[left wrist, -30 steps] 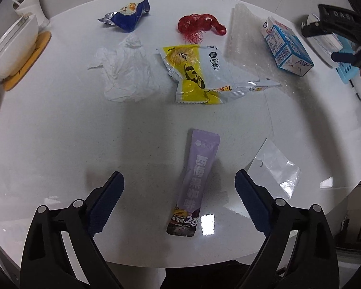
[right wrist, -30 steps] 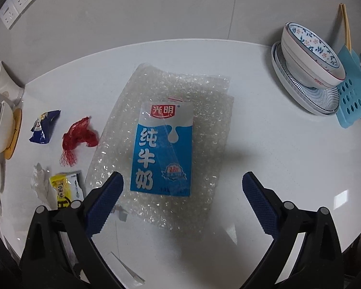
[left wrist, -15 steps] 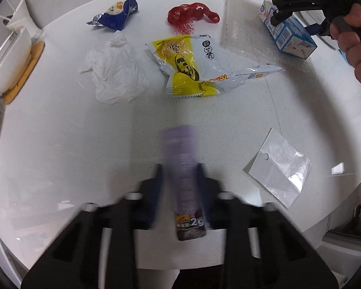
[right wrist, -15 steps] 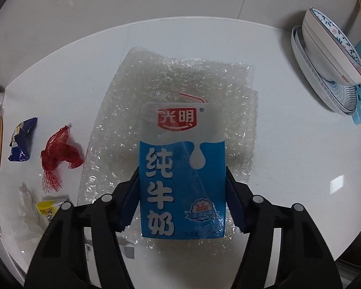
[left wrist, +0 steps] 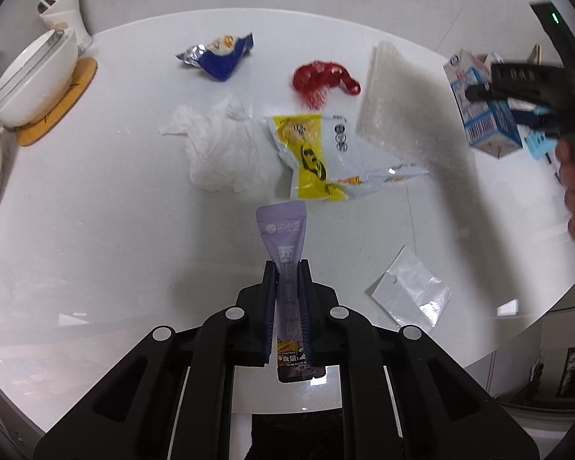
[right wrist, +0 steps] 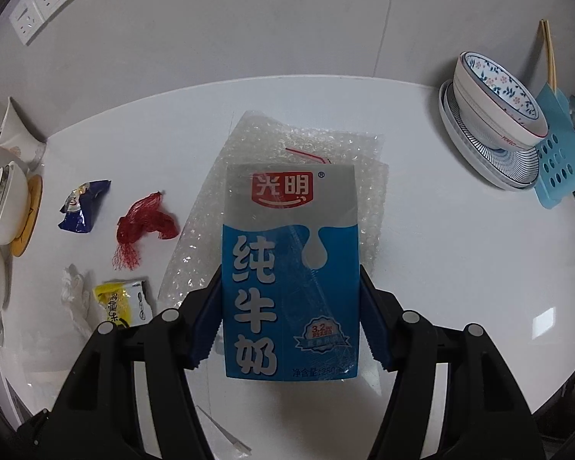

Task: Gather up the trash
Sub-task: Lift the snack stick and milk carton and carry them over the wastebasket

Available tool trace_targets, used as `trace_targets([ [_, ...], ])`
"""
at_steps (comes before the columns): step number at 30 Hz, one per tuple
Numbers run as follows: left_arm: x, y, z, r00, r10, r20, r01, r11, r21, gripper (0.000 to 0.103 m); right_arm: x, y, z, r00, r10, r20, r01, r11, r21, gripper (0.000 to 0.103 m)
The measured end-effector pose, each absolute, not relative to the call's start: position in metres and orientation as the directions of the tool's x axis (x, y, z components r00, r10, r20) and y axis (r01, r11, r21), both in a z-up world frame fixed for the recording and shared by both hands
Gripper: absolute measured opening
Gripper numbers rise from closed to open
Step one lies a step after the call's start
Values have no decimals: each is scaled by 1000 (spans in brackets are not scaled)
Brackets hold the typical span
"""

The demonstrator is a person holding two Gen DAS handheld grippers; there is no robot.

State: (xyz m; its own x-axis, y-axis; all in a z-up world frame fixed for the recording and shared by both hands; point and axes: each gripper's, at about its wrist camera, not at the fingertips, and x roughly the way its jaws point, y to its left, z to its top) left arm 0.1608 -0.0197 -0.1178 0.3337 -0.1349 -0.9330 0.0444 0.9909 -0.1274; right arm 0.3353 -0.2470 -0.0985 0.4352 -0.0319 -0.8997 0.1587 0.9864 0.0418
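Both grabs have just landed: the left hand-held gripper (left wrist: 287, 287) is now clamped on the purple sachet (left wrist: 285, 253), the right hand-held gripper (right wrist: 289, 306) on the milk carton (right wrist: 289, 268), both lifted off the desk (left wrist: 96, 230); other litter waits.

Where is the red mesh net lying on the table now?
In the left wrist view the red mesh net lies toward the far side of the white table, between the blue snack wrapper on its left and the bubble wrap on its right.
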Motion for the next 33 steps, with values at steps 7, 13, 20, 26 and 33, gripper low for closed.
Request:
trace_targets([
  [7, 152, -11, -90, 390, -132, -911, 24, 991, -133, 10, 292, -242, -80, 495, -8, -869, 120, 991, 60, 61],
  [13, 141, -18, -79, 416, -124, -901, 27, 992, -125, 10, 259, -234, -69, 542, 3, -840, 80, 995, 55, 61],
  [20, 129, -27, -72, 438, -122, -891, 35, 992, -119, 10, 216, -230, -66, 575, 27, -818, 40, 997, 61, 61],
  [26, 116, -34, -71, 447, -119, -886, 41, 993, -112, 10, 186, -229, -73, 576, 36, -816, 24, 998, 61, 61],
  [33, 101, -40, -75, 442, -119, -889, 43, 993, -111, 10, 155, -231, -82, 573, 59, -817, 7, 997, 77, 61],
])
